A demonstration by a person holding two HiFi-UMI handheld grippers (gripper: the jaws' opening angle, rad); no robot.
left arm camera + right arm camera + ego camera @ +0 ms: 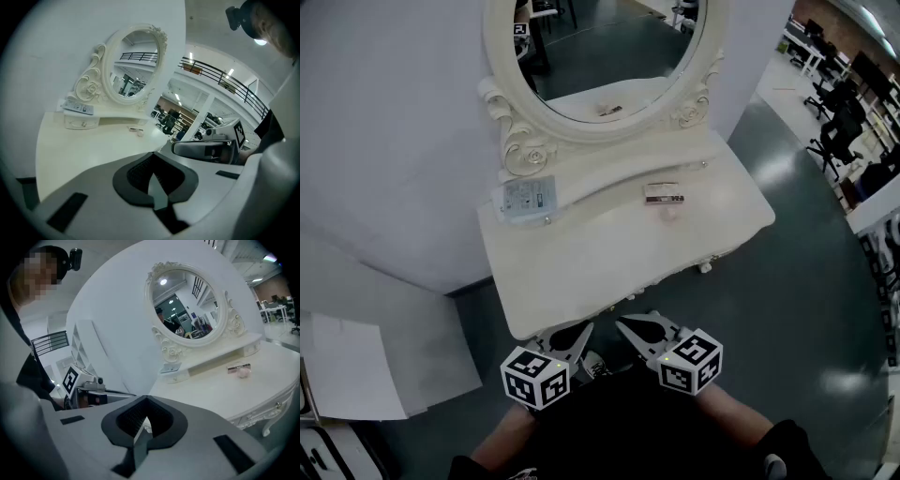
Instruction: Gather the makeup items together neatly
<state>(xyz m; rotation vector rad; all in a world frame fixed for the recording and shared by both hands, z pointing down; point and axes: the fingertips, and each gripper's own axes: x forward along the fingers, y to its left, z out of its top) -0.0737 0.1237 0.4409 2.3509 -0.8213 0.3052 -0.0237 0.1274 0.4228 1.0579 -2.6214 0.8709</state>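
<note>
On the white vanity table (581,262) lies a small rectangular makeup box (663,194) with a small pink item (667,212) just in front of it. The right gripper view also shows the box (238,367) and the pink item (243,373). A flat pale packet (525,199) rests on the raised shelf at the left, below the mirror. My left gripper (584,329) and right gripper (622,325) hover side by side off the table's front edge, well short of the items. Both are shut with nothing between their jaws.
An oval mirror (600,56) in an ornate white frame stands at the back of the table against a white wall. Grey floor surrounds the table. Office chairs (839,122) and desks stand far off at the right. A white panel (356,375) leans at the left.
</note>
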